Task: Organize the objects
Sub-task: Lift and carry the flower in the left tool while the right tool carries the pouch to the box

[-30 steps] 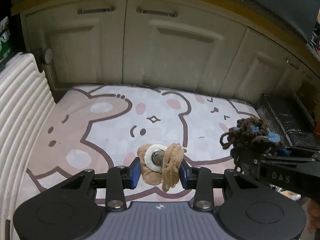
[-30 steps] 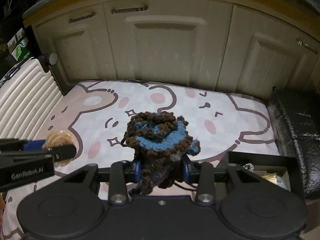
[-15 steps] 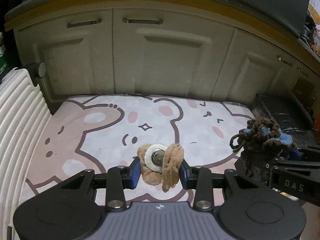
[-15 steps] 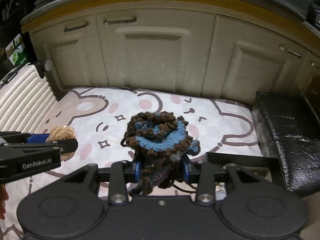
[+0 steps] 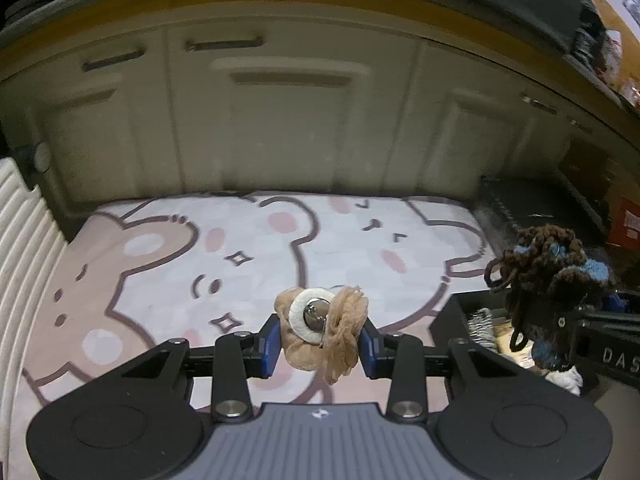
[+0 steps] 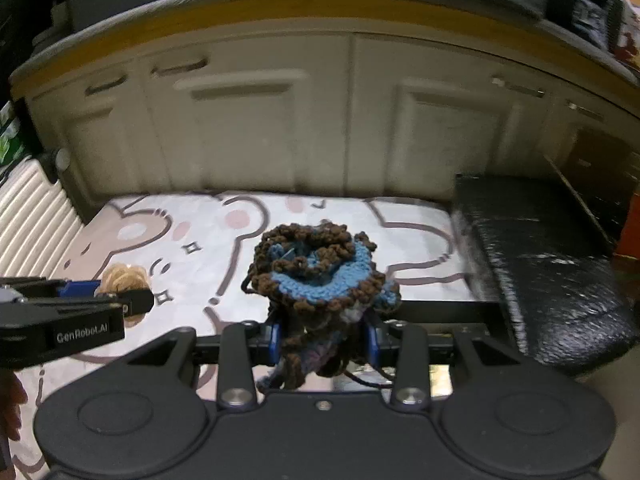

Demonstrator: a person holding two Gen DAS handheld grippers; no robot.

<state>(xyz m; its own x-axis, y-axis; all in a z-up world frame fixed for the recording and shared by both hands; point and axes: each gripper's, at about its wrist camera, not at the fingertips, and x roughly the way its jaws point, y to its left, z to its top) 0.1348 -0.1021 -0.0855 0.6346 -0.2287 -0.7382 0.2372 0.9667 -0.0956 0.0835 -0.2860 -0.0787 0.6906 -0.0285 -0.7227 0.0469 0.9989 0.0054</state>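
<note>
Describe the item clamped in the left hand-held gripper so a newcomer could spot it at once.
Above the bear-print mat, the left hand-held gripper is shut on a tan fabric flower. A white ring with a shiny metal stud sits on it, unlike the brown-and-blue crochet piece in the right hand-held gripper.
</note>
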